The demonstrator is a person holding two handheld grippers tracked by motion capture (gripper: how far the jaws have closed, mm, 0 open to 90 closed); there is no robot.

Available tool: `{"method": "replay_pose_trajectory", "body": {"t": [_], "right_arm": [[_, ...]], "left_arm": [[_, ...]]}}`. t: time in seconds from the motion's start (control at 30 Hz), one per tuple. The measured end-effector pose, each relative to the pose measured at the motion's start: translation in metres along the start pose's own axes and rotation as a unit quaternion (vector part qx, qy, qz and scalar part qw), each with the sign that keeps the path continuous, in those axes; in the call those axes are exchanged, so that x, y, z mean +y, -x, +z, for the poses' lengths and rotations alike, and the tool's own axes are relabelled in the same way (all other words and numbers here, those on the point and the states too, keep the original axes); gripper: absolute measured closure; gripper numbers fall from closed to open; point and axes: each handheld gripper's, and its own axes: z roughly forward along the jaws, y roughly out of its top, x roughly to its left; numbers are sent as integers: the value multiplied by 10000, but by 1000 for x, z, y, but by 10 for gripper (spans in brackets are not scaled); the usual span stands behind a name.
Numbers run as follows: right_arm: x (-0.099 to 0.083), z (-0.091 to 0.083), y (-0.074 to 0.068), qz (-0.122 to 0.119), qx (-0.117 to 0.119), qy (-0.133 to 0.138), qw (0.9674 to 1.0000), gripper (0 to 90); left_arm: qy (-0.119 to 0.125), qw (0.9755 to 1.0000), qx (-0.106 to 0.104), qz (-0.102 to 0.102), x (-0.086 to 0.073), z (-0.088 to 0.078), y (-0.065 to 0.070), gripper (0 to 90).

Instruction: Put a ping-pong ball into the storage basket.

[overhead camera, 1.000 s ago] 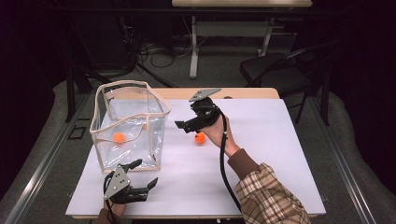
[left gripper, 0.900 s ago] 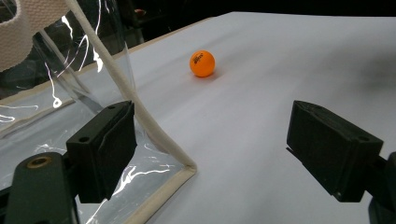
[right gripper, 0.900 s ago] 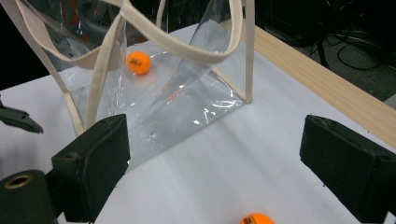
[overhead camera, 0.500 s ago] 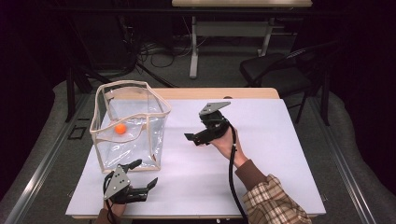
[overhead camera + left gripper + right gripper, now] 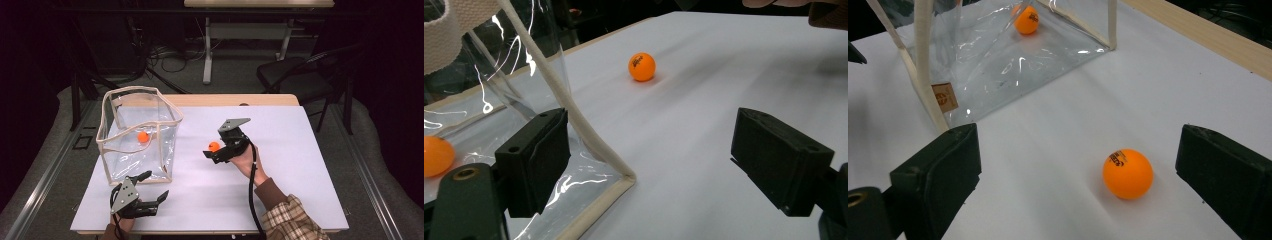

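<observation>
A white worktop [image 5: 300, 165] carries a clear plastic bag [image 5: 137, 135] with cream fabric trim, standing upright with its mouth open. This bag serves as the landmark for everything else.

One orange ping-pong ball [image 5: 143, 136] lies inside the bag, on its floor. In the right gripper view this ball inside the bag [image 5: 1026, 20] sits behind the clear wall, with a small brown label [image 5: 944, 97] hanging from the bag's trim.

A second orange ping-pong ball [image 5: 214, 146] rests on the worktop outside the bag, off to the bag's right and apart from it. In the right gripper view this loose ball [image 5: 1127, 173] lies on the bare surface between the two black jaws, touching neither.

The right gripper [image 5: 212, 154], held in a hand with a plaid sleeve [image 5: 292, 220], sits just beside the loose ball, on the side away from the bag. Its jaws have just been opening and now stand wide apart, holding nothing.

The left gripper [image 5: 155, 187] hovers low by the bag's near corner, at the front edge of the worktop. Its jaws are spread wide and grip nothing. In the left gripper view, the bag's trimmed bottom corner [image 5: 624, 177] lies between the jaws, close to the left one, and the loose ball [image 5: 642, 66] shows farther off on the worktop.
</observation>
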Motion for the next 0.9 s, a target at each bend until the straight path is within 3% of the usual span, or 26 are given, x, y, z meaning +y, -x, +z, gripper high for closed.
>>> {"method": "replay_pose_trajectory", "body": {"t": [0.47,0.57,0.9], "right_arm": [[-16,3,-2,-56,-125,-112,9998,0],[-29,5,-1,-51,-192,-253,9995,0],[-33,7,0,-75,-287,-275,9992,0]], "left_arm": [[8,10000,-10,-8,0,-1,0,158],[15,10000,-10,-4,0,0,0,158],[7,10000,-18,-14,0,-1,0,158]]}}
